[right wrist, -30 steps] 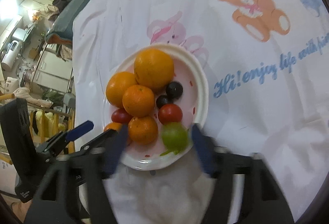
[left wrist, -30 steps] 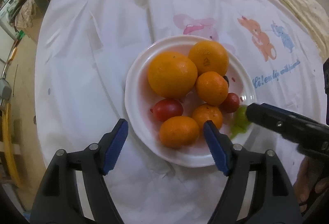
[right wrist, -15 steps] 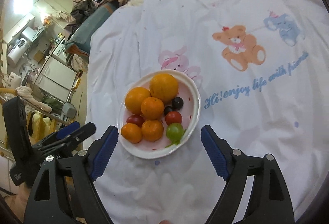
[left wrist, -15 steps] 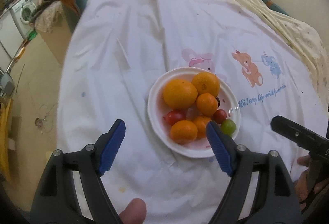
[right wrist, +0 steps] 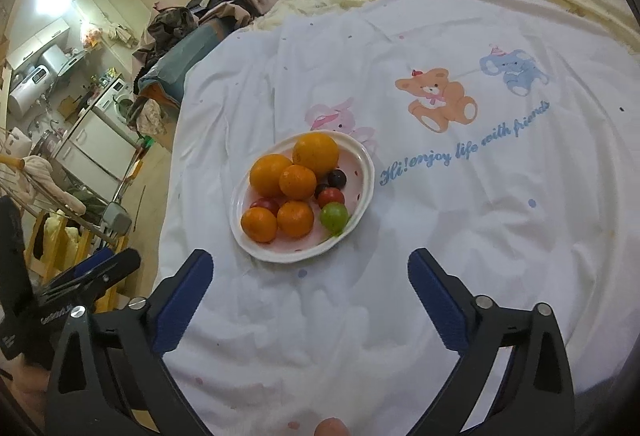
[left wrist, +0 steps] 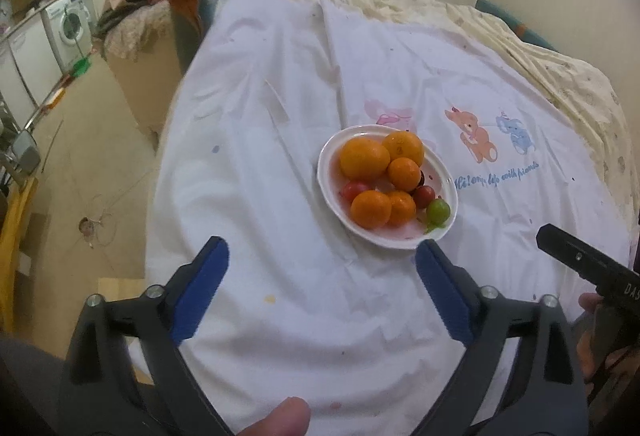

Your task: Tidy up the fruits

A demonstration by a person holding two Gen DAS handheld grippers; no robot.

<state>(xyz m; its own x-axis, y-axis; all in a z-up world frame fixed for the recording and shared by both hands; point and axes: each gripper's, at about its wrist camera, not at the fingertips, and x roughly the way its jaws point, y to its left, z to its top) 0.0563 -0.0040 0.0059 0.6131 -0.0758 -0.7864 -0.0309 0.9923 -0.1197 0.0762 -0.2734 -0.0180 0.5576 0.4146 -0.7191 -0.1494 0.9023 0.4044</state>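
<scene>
White cloth (right wrist: 460, 220) printed with a bear, an elephant and the words "Hi! enjoy life with friends" is covering the bed. Left of that writing, a white plate (right wrist: 362, 192) is holding oranges (right wrist: 316, 152), cherry tomatoes (right wrist: 331, 197), dark grapes and a green grape (right wrist: 334, 216). Both the left claw (left wrist: 320, 296) and right claw (right wrist: 310, 300) have just been opening and are standing spread wide, empty, nearer the camera than the plate.

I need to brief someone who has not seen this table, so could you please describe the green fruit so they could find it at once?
Start at the white cloth printed with cartoon animals, then find the white plate of fruit on it. The green fruit lies at the plate's near right edge beside a small red tomato; it is the only green piece among orange, red and dark ones.
</scene>
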